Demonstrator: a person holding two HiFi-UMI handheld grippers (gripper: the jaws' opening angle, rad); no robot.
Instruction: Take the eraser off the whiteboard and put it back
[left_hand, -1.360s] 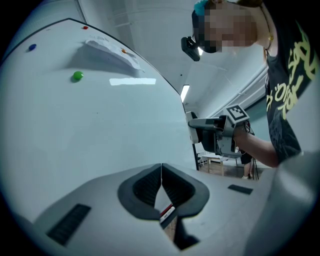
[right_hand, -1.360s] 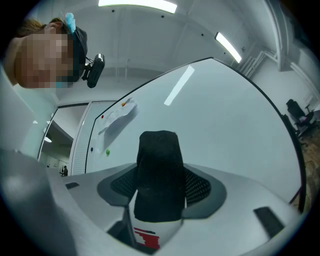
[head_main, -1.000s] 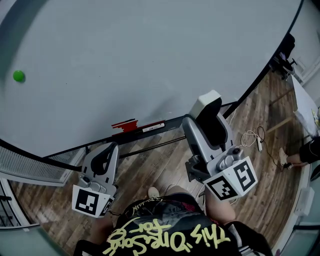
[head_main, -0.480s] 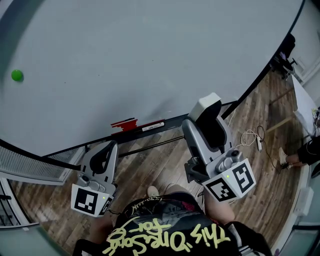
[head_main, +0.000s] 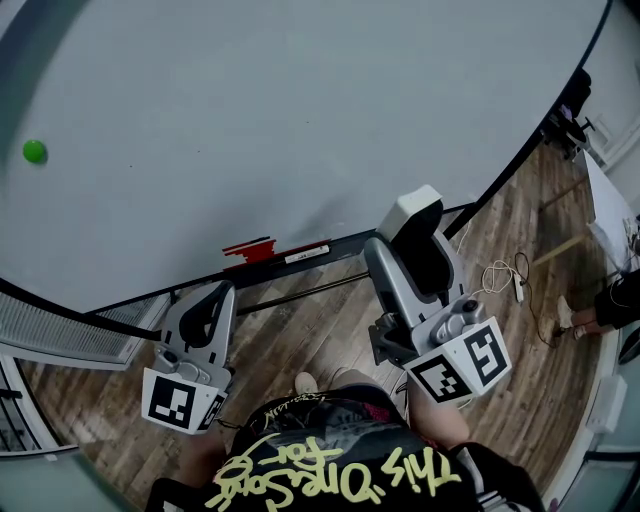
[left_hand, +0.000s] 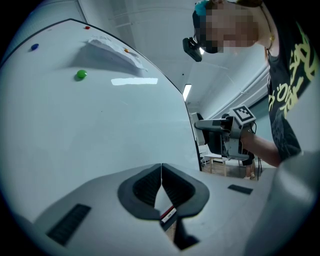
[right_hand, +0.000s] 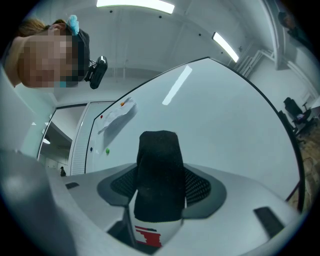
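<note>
Barely anything has shifted this last second: right gripper (right_hand: 159, 192) stays clamped on the eraser (head_main: 412, 210), just off the whiteboard's (head_main: 300, 120) lower edge at 12 o'clock. Left gripper (left_hand: 161, 187) closed, empty. Removal looks done; I judge putting it back remains.

**Clearance at the board: open face, clutter only on the ledge**

The whiteboard (head_main: 300, 110) face ahead of the right gripper (head_main: 418, 228) is bare, so there is open approach. A green magnet (head_main: 35, 151) sits far to the left. A pinned paper sheet (left_hand: 112, 47) is high up, well apart from both grippers. On the ledge (head_main: 345, 243) under the board, a red marker (head_main: 248, 248) lies left of the right gripper, and the stretch between them is bare. The eraser (right_hand: 159, 175) fills the right jaws. The left gripper (head_main: 216, 305), jaws together, hangs below the ledge over open floor (head_main: 300, 330).
</note>
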